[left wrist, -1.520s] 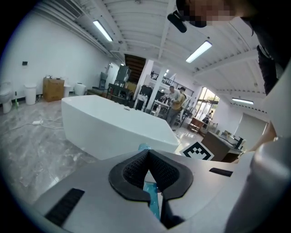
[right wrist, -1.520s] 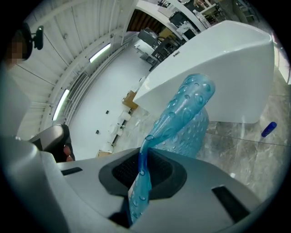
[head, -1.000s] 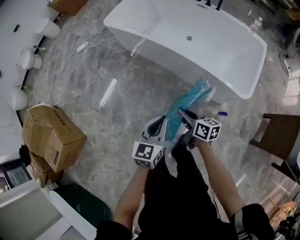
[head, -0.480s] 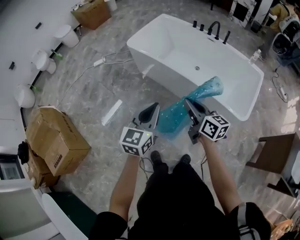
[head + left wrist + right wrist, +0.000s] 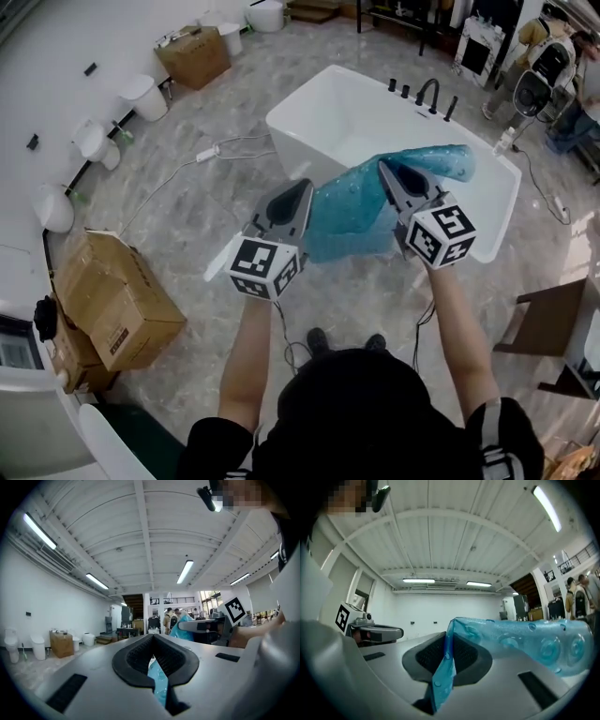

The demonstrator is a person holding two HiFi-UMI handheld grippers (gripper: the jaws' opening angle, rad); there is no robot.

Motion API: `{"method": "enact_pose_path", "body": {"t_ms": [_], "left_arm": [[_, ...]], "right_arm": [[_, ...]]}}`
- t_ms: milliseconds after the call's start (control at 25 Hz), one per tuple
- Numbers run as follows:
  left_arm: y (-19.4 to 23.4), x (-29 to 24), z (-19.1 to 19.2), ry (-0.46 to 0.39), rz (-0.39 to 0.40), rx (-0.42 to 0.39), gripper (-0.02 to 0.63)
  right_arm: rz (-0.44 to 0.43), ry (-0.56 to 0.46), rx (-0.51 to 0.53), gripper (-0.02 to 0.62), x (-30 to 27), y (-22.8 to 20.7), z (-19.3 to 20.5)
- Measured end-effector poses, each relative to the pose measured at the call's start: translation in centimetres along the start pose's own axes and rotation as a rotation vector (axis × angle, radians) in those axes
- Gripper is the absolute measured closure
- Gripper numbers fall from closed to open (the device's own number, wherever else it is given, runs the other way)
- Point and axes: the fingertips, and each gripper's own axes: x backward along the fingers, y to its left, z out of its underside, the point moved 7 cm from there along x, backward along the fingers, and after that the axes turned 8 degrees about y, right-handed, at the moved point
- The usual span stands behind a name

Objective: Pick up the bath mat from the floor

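Left gripper point(image 5: 301, 188) and right gripper point(image 5: 387, 172) were each clenched on an edge of the bath mat point(image 5: 352, 211). At twelve o'clock from me stood the white bathtub point(image 5: 328, 112); a cardboard box point(image 5: 112, 305) sat at eight o'clock. My blue bath mat hung stretched between both grippers, clear of the floor point(image 5: 187, 220).

black short-sleeved top point(image 5: 356, 412); grey left gripper point(image 5: 298, 190) and right gripper point(image 5: 388, 173) bear black-white marker cubes point(image 5: 262, 268).

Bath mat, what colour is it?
The bath mat is see-through turquoise blue with round bumps; clearest in the right gripper view.
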Motion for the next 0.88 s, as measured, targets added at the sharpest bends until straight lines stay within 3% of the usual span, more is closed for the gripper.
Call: {"method": "enact_pose_path", "body": {"t_ms": [200,400,880], "left_arm": [[1.0,1.0,-3.1,-0.050,-0.012,-0.031,0.604],[3.1,1.5,-5.9,-0.083,-0.037,-0.014,0.604],[4.9,2.3,-7.4,-0.085,-0.077,-0.003,0.604]], "right_arm": [[0.065,-0.040,0.202,0.557,-0.4,1.6,-5.0],[0.124,-0.049,0.332,0.557,-1.9,2.5,-8.8],[0.121,-0.045,0.282,0.557,-1.3,2.8,-9.0]]}}
